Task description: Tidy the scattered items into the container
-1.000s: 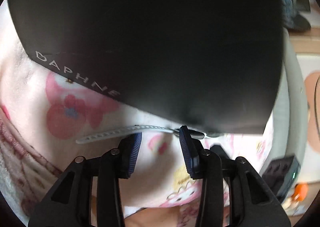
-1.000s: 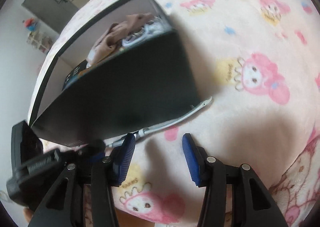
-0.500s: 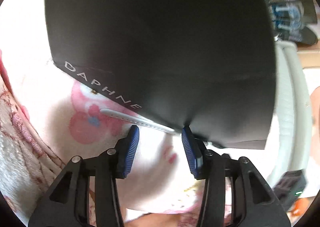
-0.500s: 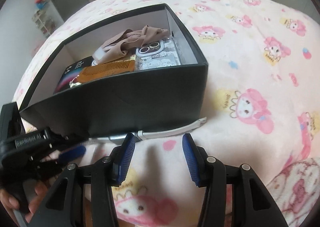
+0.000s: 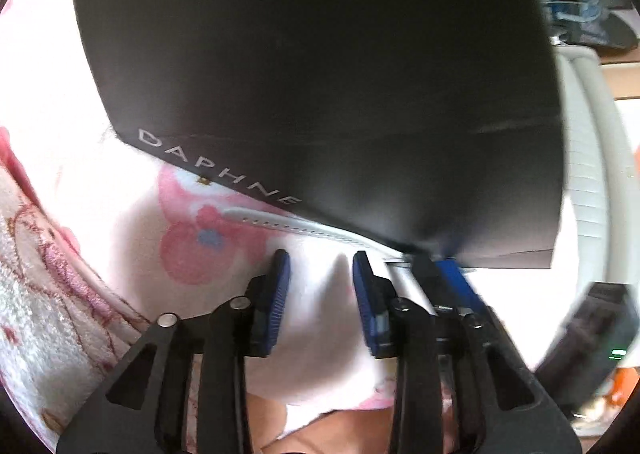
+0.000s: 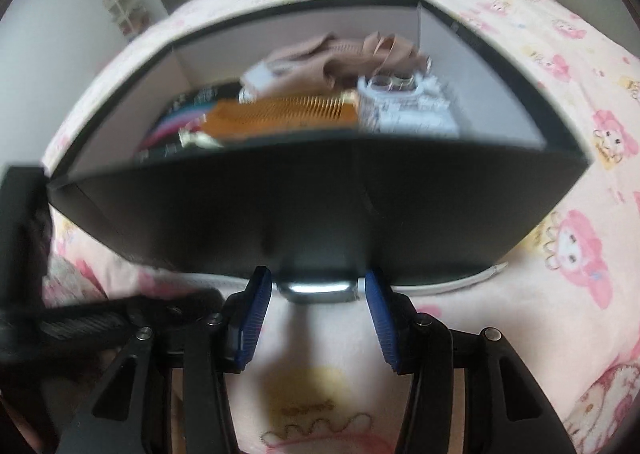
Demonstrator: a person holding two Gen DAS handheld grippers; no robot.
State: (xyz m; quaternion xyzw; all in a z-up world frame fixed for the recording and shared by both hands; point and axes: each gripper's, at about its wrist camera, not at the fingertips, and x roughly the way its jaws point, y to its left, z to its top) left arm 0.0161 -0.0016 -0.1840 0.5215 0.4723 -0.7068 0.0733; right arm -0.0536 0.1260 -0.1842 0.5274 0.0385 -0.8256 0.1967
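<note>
Lay on a soft fleece blanket printed with pink cartoon figures: a watch with a glossy dark face and a white perforated rubber strap, pressed against the foot of a matte black cardboard box. Sat low in the middle of the right wrist view, partly tucked under the box's front wall, strap tail poking out toward the lower right. Bracketed the watch face on both sides with ridged blue pads, the right gripper, spread wide and not yet pinching. Hovered released as well, the left gripper, blue pads apart over bare blanket at lower centre of the left view, just short of the strap. Filled most of that view with the box's flat dark side, lettered DAPHNE along its lower edge. Held inside the pale-lined box, upper centre of the right view: a toothed amber comb, crumpled beige cloth, a white patterned phone case and a dark packet with pink streaks, all blurred. Blocked the lower left of the right view with the other gripper's black frame.
</note>
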